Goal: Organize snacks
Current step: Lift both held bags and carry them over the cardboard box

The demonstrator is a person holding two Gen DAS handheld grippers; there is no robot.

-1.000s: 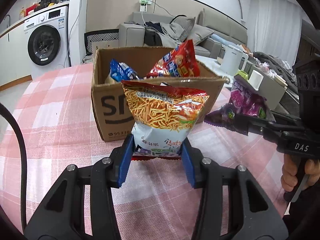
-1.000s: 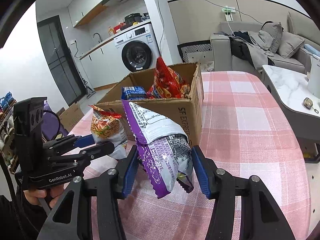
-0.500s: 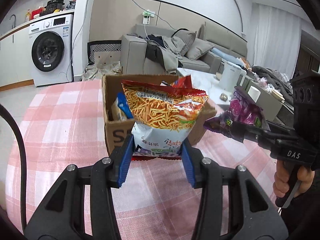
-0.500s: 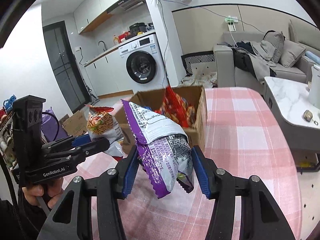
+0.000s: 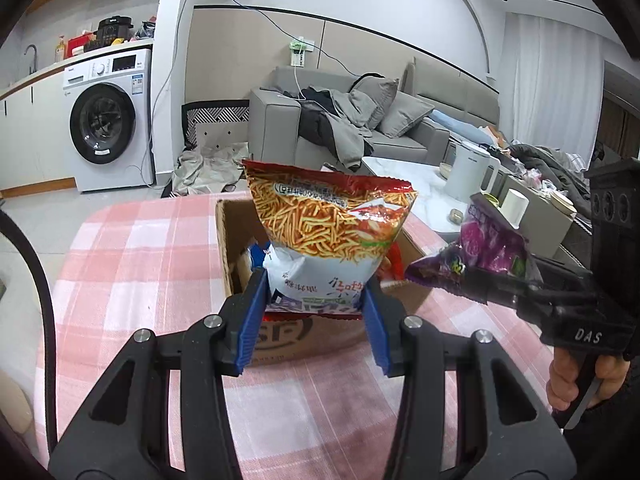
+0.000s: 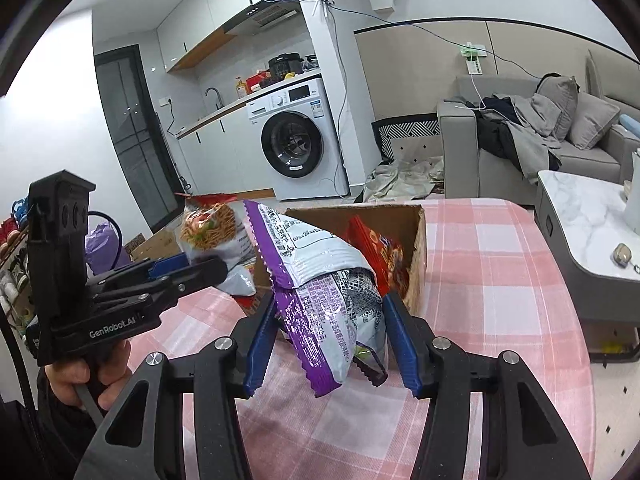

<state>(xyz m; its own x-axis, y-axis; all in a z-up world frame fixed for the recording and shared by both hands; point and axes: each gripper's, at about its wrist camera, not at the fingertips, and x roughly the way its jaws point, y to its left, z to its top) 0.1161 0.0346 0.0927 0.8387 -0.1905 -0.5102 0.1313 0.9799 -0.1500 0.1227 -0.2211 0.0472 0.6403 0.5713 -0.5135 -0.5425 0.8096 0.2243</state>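
My left gripper (image 5: 314, 304) is shut on an orange noodle-snack bag (image 5: 328, 228) and holds it upright above the near edge of an open cardboard box (image 5: 224, 236). My right gripper (image 6: 330, 324) is shut on a purple and white snack bag (image 6: 320, 280), held in the air just before the same box (image 6: 416, 248). The purple bag (image 5: 488, 248) also shows at the right of the left wrist view. A red snack bag (image 6: 380, 256) stands inside the box. The noodle bag (image 6: 212, 228) shows at the left of the right wrist view.
The box sits on a table with a pink checked cloth (image 5: 132, 264). A marble side table (image 6: 588, 216) with a white kettle (image 5: 468, 172) stands to the right. A washing machine (image 5: 108, 120) and a grey sofa (image 5: 340, 120) lie beyond the table.
Both grippers have risen with their bags and moved toward the box. The noodle bag now hangs over the box's near edge, and I look down into the box.
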